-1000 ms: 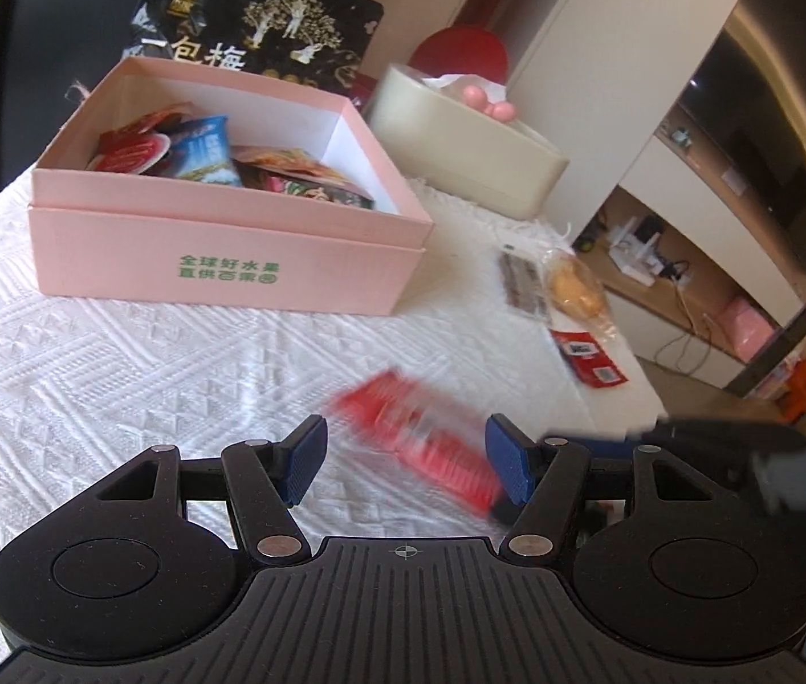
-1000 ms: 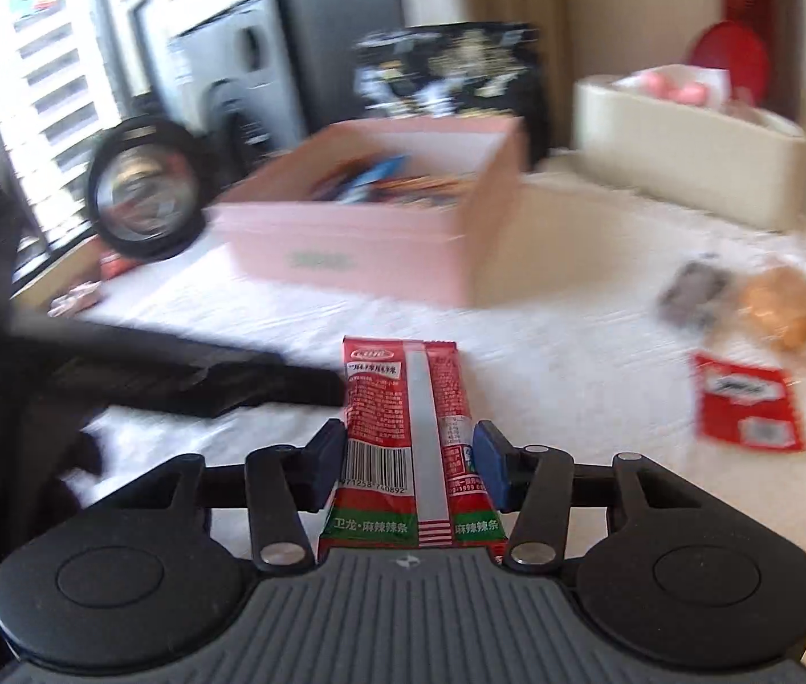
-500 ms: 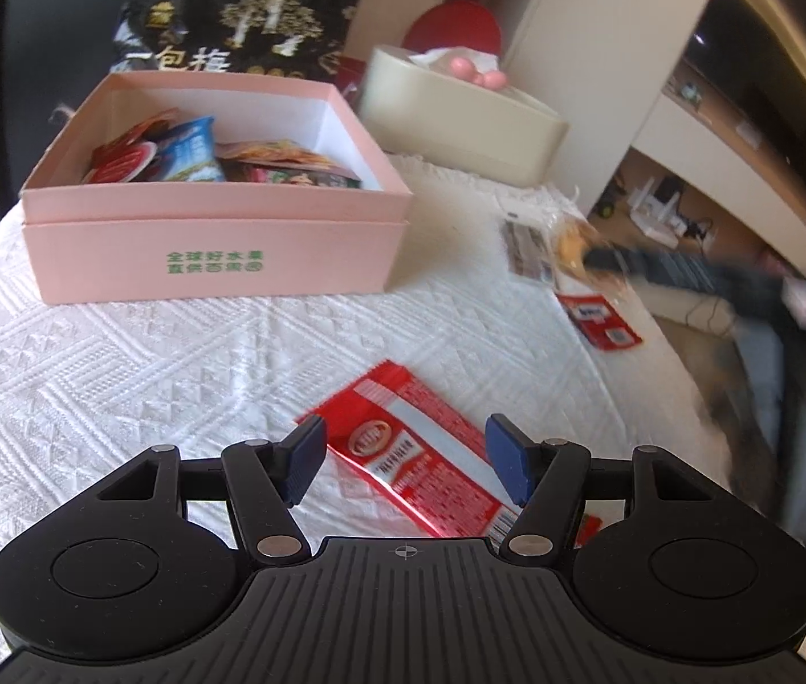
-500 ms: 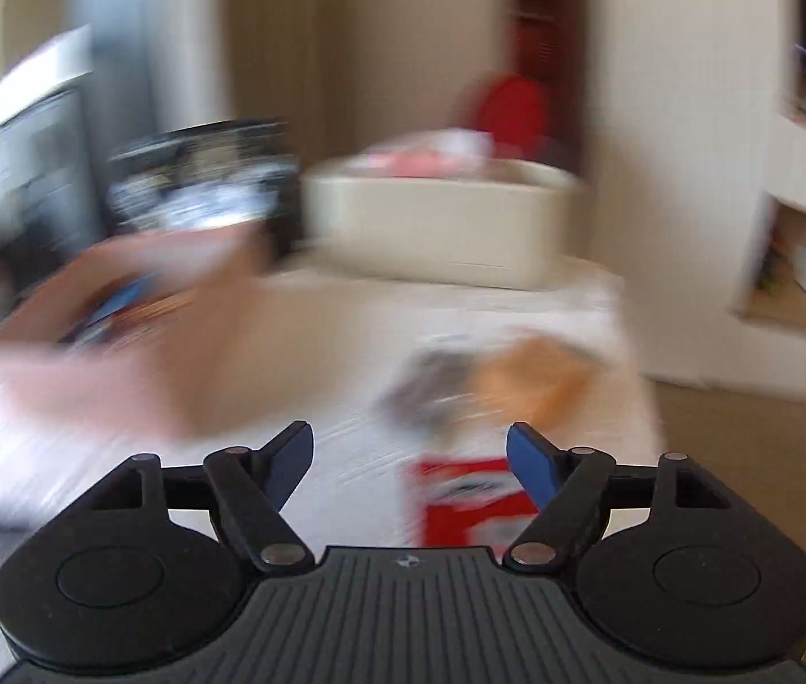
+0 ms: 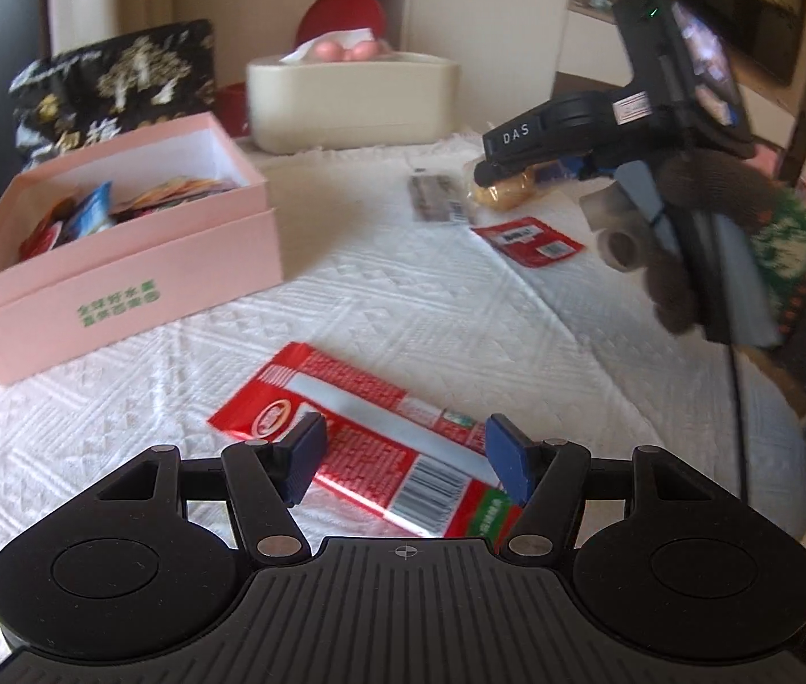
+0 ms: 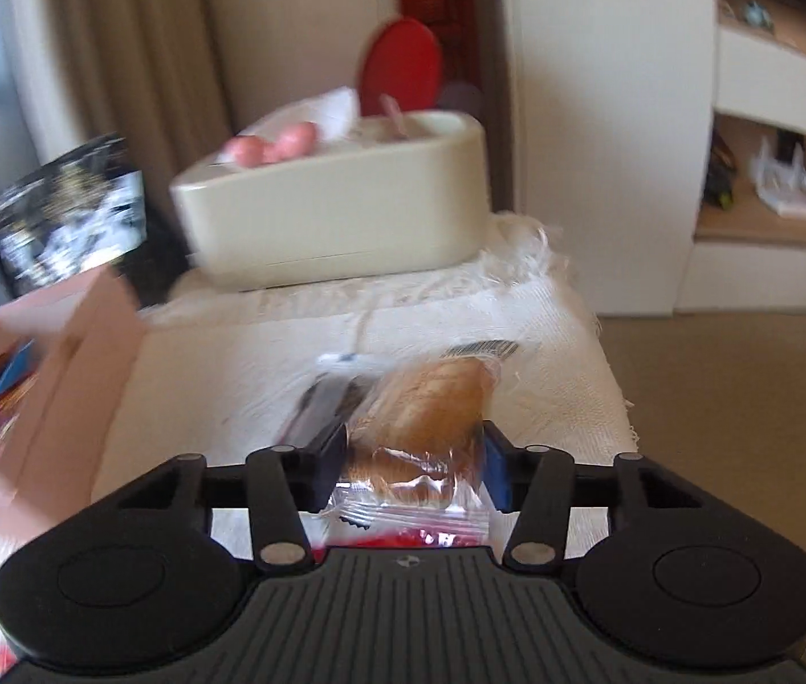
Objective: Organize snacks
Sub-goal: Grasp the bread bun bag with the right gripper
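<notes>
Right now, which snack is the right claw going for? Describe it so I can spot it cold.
Start at the cream tub at the table's far end; near the right edge in front of it lie three small packets. The right claw is closing around the middle one, a clear-wrapped golden bun, between a dark packet and a flat red sachet.

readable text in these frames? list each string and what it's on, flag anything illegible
"DAS": white letters on the black body of the right gripper, seen from the left wrist.
Green print on the pink box front: two lines of Chinese characters, too blurred to read.
Long red snack packet: oval logo, barcode, print all blurred.
Small red packet: label illegible.
Black snack bag: large characters, unreadable.
</notes>
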`<action>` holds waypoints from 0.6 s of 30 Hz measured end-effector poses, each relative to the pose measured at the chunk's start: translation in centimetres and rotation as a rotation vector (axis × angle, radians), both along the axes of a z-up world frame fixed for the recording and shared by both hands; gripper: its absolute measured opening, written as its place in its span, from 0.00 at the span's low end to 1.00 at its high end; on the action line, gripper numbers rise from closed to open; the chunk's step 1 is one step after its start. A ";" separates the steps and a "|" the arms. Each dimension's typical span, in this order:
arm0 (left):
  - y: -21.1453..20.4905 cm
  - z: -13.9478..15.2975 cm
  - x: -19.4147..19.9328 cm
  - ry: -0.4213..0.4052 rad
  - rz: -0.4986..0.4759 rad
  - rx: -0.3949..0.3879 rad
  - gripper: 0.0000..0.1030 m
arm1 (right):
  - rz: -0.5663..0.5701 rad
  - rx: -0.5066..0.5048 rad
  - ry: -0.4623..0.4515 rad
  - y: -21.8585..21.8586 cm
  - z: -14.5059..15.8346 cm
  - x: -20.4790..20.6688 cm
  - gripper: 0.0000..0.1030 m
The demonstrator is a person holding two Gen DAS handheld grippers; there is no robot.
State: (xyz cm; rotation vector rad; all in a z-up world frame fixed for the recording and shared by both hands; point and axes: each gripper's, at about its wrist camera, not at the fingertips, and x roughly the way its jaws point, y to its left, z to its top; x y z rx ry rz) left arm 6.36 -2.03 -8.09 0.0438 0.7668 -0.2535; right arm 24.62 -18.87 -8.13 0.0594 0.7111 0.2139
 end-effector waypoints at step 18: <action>3.8 0.1 -1.6 -0.016 0.106 0.162 0.66 | 0.410 0.020 0.002 4.5 -0.1 -14.5 0.47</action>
